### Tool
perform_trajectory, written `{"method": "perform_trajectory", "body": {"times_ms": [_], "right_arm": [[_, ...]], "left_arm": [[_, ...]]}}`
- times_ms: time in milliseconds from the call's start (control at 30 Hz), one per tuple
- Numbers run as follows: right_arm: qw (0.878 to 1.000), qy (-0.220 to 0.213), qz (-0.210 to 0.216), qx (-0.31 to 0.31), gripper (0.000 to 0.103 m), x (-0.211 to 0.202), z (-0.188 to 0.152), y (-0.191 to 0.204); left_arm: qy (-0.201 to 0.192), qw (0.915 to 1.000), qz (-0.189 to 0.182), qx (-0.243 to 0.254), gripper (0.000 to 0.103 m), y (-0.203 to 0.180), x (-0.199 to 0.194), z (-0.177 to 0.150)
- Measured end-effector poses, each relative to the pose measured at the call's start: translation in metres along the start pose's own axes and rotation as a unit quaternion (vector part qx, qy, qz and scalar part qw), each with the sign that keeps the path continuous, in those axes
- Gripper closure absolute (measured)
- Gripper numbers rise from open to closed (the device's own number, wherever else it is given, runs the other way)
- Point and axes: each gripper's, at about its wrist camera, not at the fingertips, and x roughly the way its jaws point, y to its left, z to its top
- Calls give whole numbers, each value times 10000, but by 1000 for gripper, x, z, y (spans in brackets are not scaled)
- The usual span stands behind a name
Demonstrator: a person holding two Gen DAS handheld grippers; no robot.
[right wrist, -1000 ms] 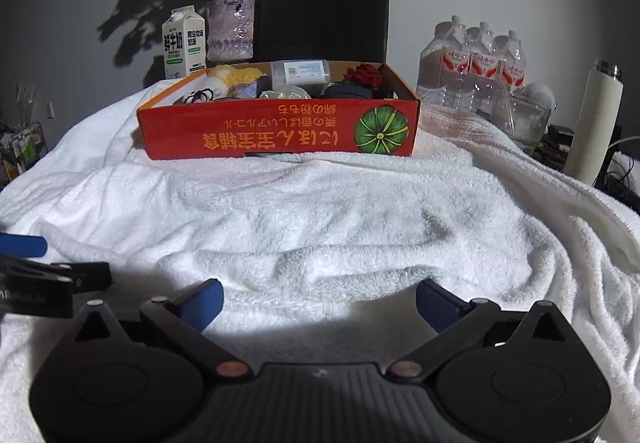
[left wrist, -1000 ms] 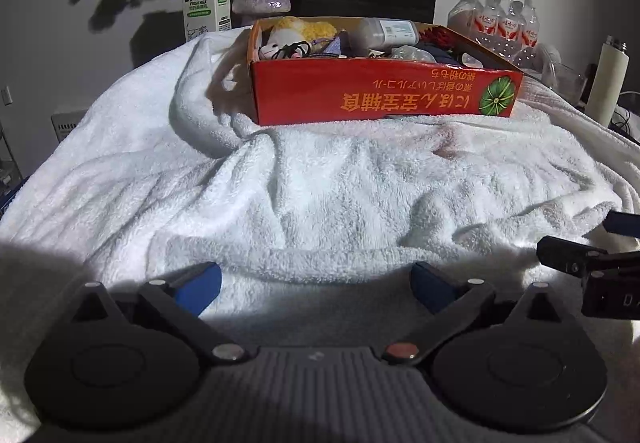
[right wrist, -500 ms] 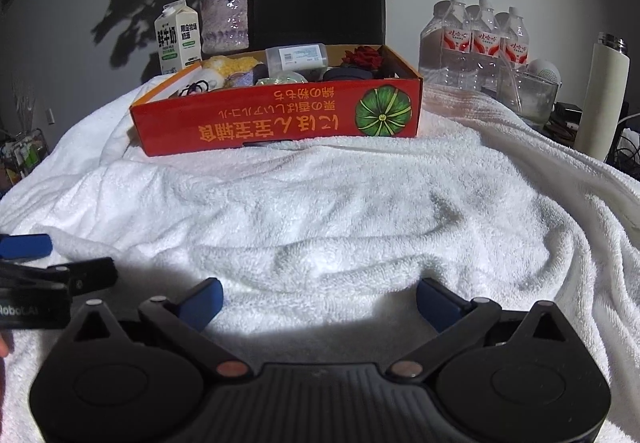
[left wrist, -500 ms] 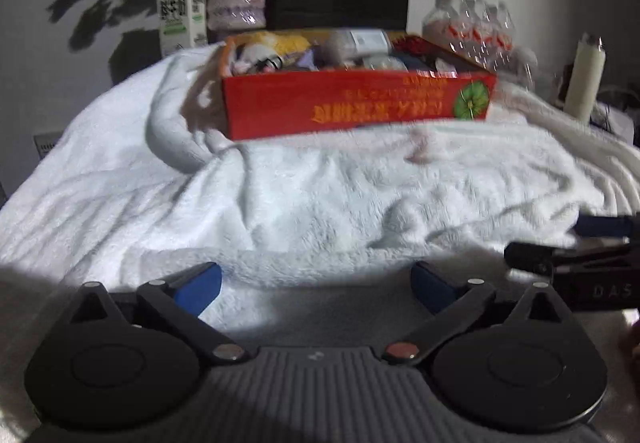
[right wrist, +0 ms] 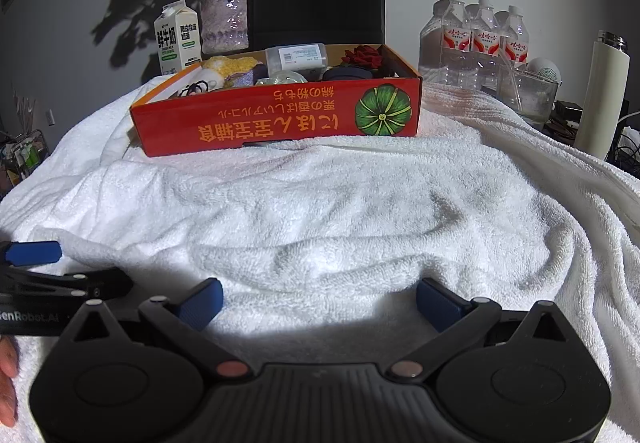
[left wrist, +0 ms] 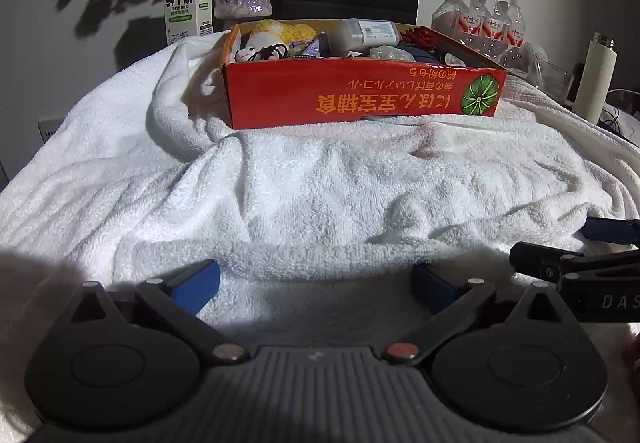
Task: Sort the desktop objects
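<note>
Clearly both claws are empty and spread wide: the left gripper (left wrist: 316, 285) and the right gripper (right wrist: 319, 301) hover low over the near edge of the white towel (left wrist: 320, 195), side by side, blue pads well apart with nothing between them. Every loose object in sight sits inside the red box (right wrist: 276, 119) at the far middle of the towel: a yellow-and-white plush toy (left wrist: 276, 37), a clear labelled container (right wrist: 296, 59), a red rose (right wrist: 364, 55) at the right end, and something dark and round (right wrist: 346, 74) just beside it. No item lies on the bare towel, so the sorting looks either finished or about to begin from the box; I cannot tell which.

If a pick comes next, reach well forward and clear the box's front wall before dropping in. Take whatever lies on top first. The container is rigid and lies on its side, so pinch across its short width. The plush will squash, so close deeper. Keep both grippers from crowding the same end.
</note>
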Motion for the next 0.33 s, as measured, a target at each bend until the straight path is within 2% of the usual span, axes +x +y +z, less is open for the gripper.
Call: {"method": "perform_trajectory", "body": {"times_ms": [333], "right_arm": [[10000,-1,-1,0,0,0,0,0]], "left_arm": [[-1,10000,4,7,0,1,0,-1]]}}
